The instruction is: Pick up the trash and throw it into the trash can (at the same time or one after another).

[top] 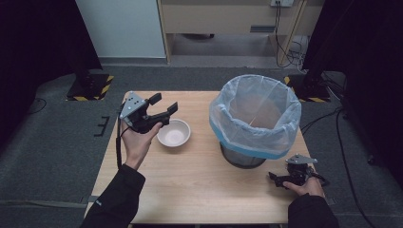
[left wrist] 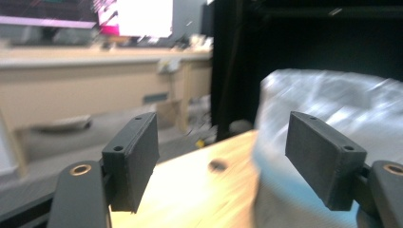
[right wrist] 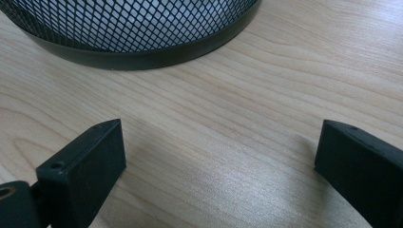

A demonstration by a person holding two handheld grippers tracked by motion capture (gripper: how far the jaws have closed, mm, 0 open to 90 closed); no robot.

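Observation:
A white bowl sits on the wooden table, left of centre. My left gripper is held up in the air just behind and left of the bowl, open and empty; its own view looks across the table toward the bagged bin. A black mesh waste bin lined with a pale plastic bag stands at the right of the table. My right gripper rests low at the table's front right, open with nothing between its jaws, pointing at the bin's mesh base.
Beyond the table are a grey floor, a wooden desk and cables at the back. Black stands with hazard-striped bases flank the table's far corners. Bare wood lies between the bowl and the front edge.

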